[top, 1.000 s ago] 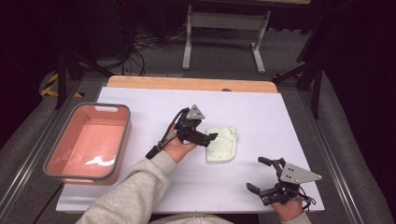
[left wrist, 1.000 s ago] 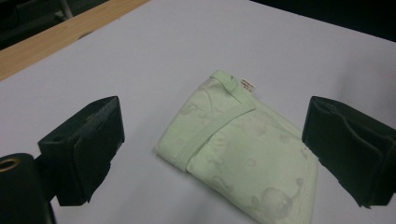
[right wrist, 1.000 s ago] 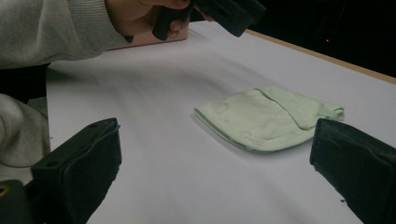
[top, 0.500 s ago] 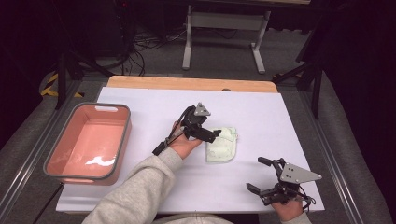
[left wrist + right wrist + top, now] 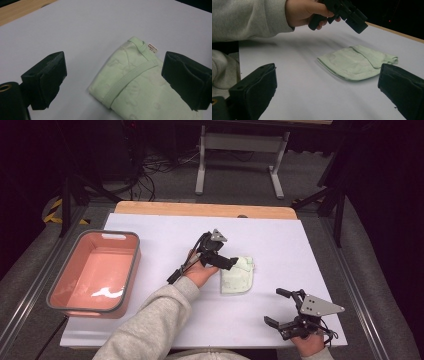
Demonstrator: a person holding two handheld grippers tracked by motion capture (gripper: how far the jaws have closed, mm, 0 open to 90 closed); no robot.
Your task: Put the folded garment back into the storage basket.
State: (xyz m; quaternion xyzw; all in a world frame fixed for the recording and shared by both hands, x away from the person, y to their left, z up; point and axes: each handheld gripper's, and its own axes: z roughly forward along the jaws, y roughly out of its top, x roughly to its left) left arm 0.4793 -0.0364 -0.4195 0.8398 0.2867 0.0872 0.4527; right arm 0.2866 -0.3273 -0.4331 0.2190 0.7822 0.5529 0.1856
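Left gripper (image 5: 231,264) hovers wide open and empty over the folded green cloth (image 5: 238,276), right gripper (image 5: 280,312) gaping idle at five o'clock; a shallow pinch could unfold it.

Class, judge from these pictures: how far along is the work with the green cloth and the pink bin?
Done: the green cloth lies folded on the table. In hand: the left gripper hovers open over it, gripping nothing. Left: the pink bin holds no cloth; the right gripper waits open.
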